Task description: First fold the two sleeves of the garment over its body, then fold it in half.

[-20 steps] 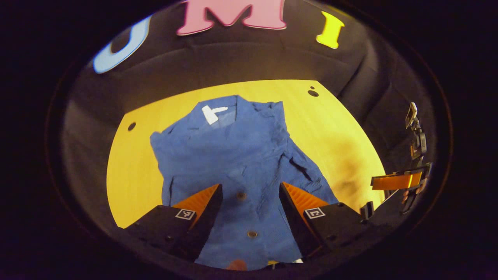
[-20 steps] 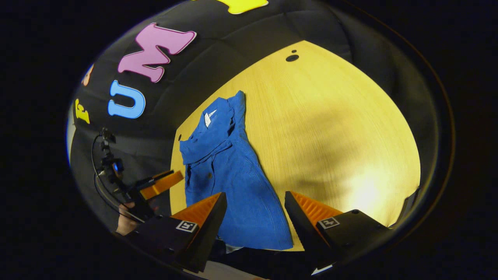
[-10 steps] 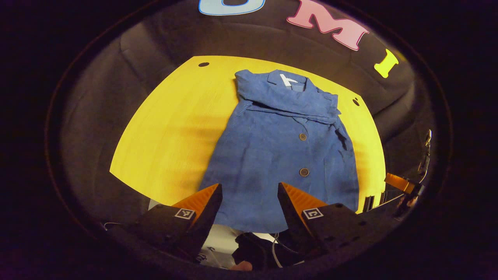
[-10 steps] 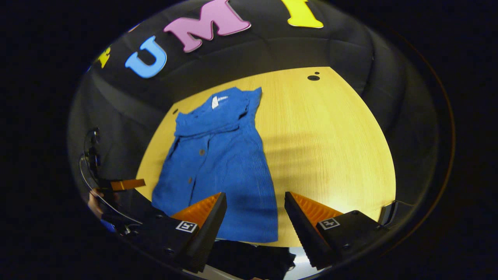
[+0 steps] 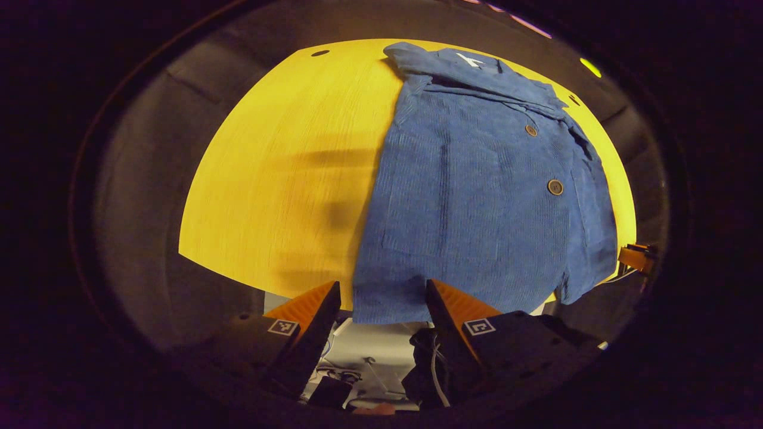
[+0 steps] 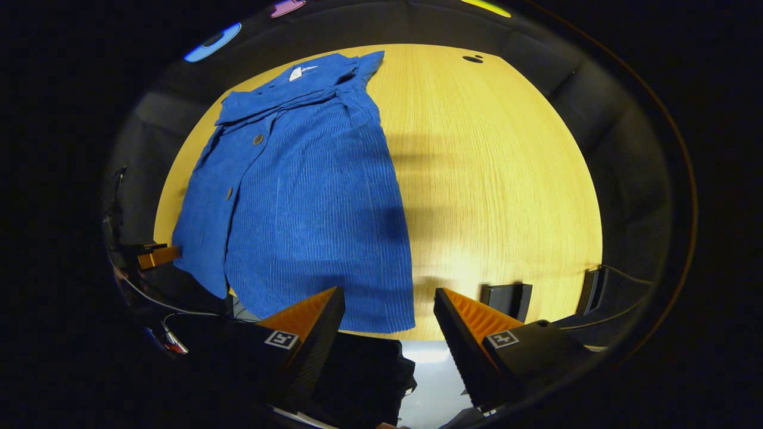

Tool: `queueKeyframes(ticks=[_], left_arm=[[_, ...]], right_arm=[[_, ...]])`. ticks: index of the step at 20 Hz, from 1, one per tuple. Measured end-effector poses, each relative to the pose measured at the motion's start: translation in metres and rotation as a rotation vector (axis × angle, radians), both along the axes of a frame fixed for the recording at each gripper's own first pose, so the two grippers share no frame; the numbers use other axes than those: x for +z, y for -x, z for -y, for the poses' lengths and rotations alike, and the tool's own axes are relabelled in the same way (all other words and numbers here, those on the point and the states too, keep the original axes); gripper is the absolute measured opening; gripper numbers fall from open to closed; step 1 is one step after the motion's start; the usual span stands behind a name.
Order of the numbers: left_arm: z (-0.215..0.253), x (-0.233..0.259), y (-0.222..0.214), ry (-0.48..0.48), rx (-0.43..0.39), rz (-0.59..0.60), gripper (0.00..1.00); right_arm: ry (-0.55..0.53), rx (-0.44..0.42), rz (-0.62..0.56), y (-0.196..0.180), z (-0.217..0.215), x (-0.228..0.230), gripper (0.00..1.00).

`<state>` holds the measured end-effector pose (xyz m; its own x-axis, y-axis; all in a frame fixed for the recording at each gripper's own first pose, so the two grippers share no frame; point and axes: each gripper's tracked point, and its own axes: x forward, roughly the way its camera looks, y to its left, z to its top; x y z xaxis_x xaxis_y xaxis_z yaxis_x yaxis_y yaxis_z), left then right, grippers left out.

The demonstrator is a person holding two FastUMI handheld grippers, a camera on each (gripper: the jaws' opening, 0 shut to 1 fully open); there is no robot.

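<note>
Left gripper view: our left tool [image 5: 381, 298] and right tool [image 6: 387, 307] hover spread, empty; a shallow pinch at the garment [image 5: 477, 196] hem risks slipping off the desk [image 5: 286, 179].

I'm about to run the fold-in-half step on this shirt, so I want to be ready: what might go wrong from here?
1. The blue shirt's hem overhangs the table's near edge, so a one-sided pull may drag it off.
2. The left gripper and right gripper are both open at the hem; a shallow pinch may catch only the top layer.
3. The sleeves folded across the chest lie loose and may slip out when the hem lifts.
</note>
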<state>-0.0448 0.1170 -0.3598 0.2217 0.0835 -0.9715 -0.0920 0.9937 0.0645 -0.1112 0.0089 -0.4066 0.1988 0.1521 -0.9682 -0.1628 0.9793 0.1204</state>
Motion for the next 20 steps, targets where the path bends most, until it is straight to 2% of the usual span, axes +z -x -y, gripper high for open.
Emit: queueKeyframes(ticks=[3, 8, 11, 16, 18, 19, 20], left_arm=[[-0.003, -0.011, -0.002, 0.002, -0.002, -0.029, 0.83], [-0.003, -0.015, -0.003, 0.022, -0.03, -0.041, 0.83], [0.008, -0.02, 0.001, 0.065, -0.008, -0.076, 0.83], [0.009, -0.02, -0.004, 0.048, -0.04, -0.068, 0.83], [0.009, -0.021, -0.003, 0.049, -0.044, -0.067, 0.83], [0.012, -0.023, -0.002, 0.051, -0.049, -0.061, 0.83], [0.015, -0.02, -0.002, 0.057, -0.06, -0.055, 0.73]], right_arm=[[0.039, 0.0, -0.028, 0.004, 0.003, -0.012, 1.0], [0.093, 0.002, -0.051, -0.002, 0.009, -0.026, 0.98], [0.084, 0.005, -0.092, 0.004, 0.001, -0.033, 0.97], [0.082, -0.029, -0.127, 0.006, -0.004, -0.033, 0.92], [0.069, -0.007, -0.119, 0.006, -0.014, -0.033, 0.78], [0.052, -0.002, -0.109, 0.007, -0.021, -0.032, 0.59], [0.043, -0.008, -0.102, 0.008, -0.027, -0.034, 0.55]])
